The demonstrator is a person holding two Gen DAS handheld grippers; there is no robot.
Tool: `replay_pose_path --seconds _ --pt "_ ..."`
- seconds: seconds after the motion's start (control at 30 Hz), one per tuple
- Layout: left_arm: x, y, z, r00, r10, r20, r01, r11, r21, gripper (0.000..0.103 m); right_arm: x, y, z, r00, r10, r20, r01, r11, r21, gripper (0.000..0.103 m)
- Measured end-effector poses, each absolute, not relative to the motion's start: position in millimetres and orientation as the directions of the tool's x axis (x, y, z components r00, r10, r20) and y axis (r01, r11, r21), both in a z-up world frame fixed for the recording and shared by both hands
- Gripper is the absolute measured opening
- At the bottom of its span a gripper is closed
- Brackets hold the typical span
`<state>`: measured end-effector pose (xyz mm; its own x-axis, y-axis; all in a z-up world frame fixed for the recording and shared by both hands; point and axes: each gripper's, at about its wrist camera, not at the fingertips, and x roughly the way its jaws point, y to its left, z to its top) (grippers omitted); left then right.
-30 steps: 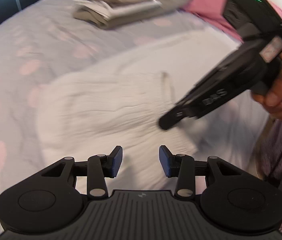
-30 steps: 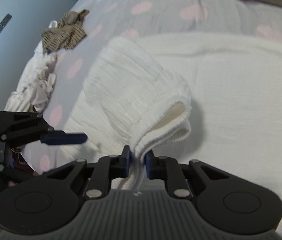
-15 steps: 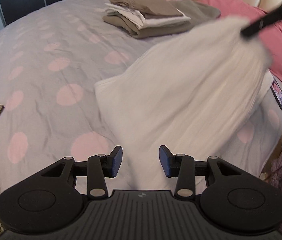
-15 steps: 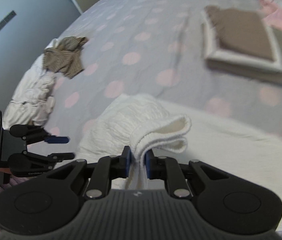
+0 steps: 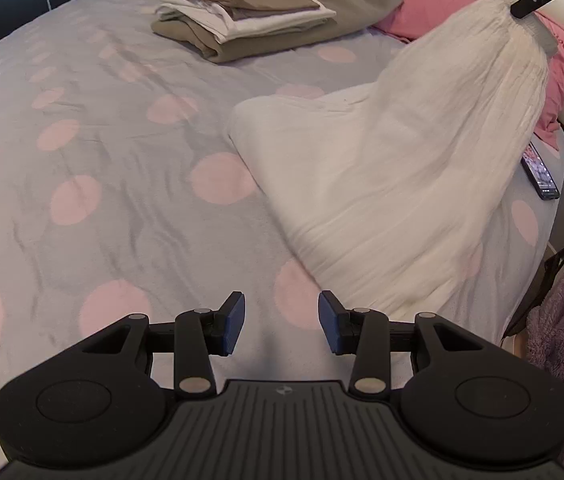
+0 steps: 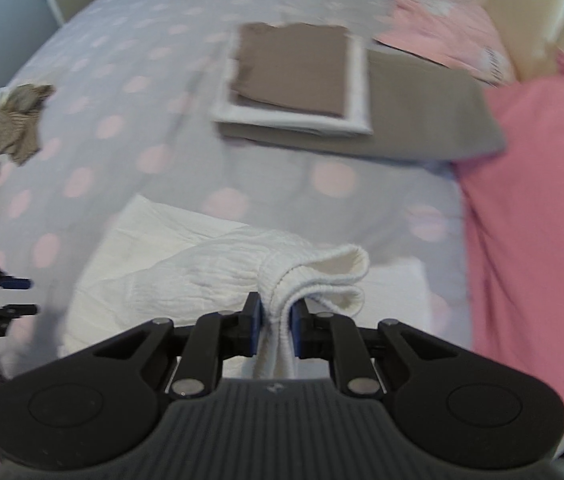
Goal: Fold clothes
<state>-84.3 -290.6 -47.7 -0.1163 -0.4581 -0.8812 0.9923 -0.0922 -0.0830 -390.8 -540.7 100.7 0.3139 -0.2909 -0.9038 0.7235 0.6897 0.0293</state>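
The left gripper point(image 5: 281, 322) hung over the spotted grey bedspread point(image 5: 94, 128), its fingers apart with nothing between them. To its right the white garment point(image 5: 410, 184) draped from the bed up to the right gripper point(image 6: 275, 325), whose fingers pinched its ribbed cuff. Farther off lay a stack of folded clothes point(image 6: 294, 80), pink pillows point(image 6: 530, 200) at far right

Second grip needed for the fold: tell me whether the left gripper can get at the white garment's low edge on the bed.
Probably yes. The left gripper is open and empty, and the white garment trails onto the bedspread just ahead of it, nothing between.
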Motion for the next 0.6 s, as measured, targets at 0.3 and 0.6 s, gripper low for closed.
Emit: replay_pose_path --seconds 0.3,0.6 --pt "-91.4 -315.4 -61.2 -0.178 -0.459 -0.87 0.983 -0.039 -0.181 0.038 -460.0 -594.9 51.9 0.242 -0.283 -0.928 0.811 0.585 0.033 0.017" --pt "-77.5 -367.4 -73.9 -0.188 -0.498 -0.847 0.962 0.081 -0.261 0.038 -507.0 -622.4 -34.4 0.207 -0.171 -0.963 0.864 0.494 0.098 0.018"
